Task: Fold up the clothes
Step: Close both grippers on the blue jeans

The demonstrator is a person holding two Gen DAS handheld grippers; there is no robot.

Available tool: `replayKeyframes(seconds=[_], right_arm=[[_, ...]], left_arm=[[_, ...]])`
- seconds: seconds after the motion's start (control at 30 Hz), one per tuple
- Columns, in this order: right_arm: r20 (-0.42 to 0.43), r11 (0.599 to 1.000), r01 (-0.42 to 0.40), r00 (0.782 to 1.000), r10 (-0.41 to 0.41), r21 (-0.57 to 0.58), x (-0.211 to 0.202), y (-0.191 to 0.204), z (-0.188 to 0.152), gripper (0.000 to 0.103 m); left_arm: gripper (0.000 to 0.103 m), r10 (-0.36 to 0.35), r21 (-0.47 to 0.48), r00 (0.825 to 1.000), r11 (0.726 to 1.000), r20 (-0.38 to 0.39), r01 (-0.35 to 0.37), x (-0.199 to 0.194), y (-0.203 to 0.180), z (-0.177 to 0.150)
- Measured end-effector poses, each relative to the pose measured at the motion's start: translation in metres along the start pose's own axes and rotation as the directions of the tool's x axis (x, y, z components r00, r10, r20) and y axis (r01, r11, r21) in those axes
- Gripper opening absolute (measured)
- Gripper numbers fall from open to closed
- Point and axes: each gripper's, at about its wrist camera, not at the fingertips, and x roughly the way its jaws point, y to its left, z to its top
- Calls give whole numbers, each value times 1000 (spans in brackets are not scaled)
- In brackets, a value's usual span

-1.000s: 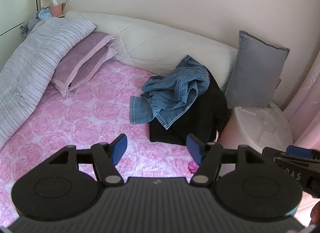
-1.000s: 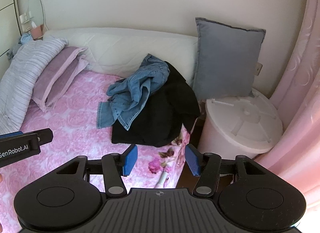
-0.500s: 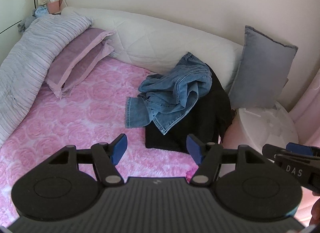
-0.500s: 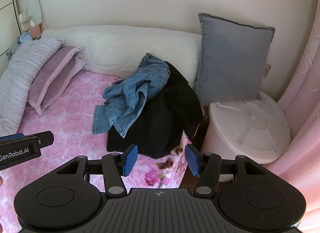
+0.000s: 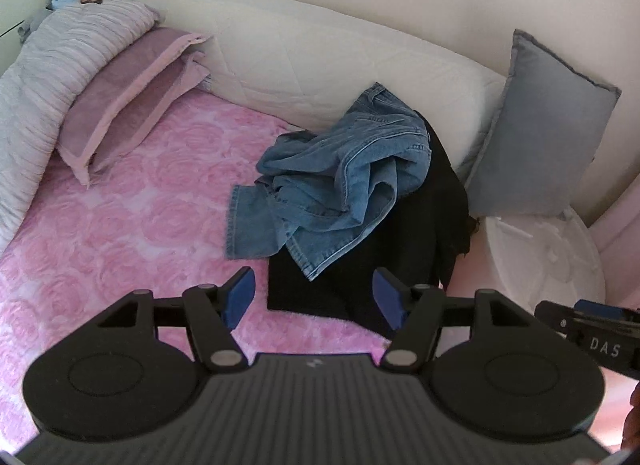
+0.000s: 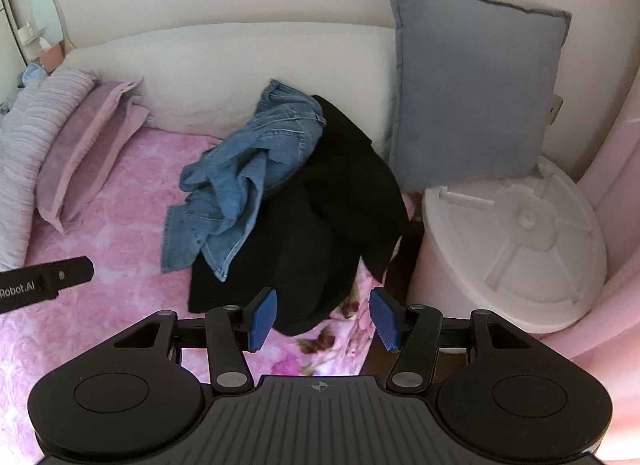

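Observation:
Crumpled blue jeans (image 5: 340, 181) lie on top of a black garment (image 5: 400, 249) near the right edge of a bed with a pink rose bedspread (image 5: 132, 225). Both also show in the right wrist view: jeans (image 6: 248, 173), black garment (image 6: 320, 233). My left gripper (image 5: 314, 297) is open and empty, just short of the pile's near edge. My right gripper (image 6: 324, 319) is open and empty, over the black garment's near corner. Each gripper's side shows in the other view.
A white padded headboard (image 5: 320, 65) runs behind the pile. A grey cushion (image 6: 472, 93) leans on the wall above a white round lidded bin (image 6: 520, 241). Purple pillows (image 5: 128, 97) and a striped duvet (image 5: 36, 77) lie left. A pink curtain (image 6: 616, 185) hangs right.
Both grippers have moved forward toward the clothes pile, which now looks larger and nearer. Both jaws stay open and the clothes have not moved.

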Motion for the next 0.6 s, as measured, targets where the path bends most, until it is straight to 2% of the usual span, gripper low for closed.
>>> replayKeyframes(seconds=[0.27,0.6], right_arm=[[-20,999,-30,999,30,-11,46,-12,30,56],[-51,998,-59,997,58,-26,121,-13,67,56]], left_arm=[[59,14,19,1000,1000,-22,-14,60,-21,36],[58,10,14,996,1000,-85,-9,143,-19,69]])
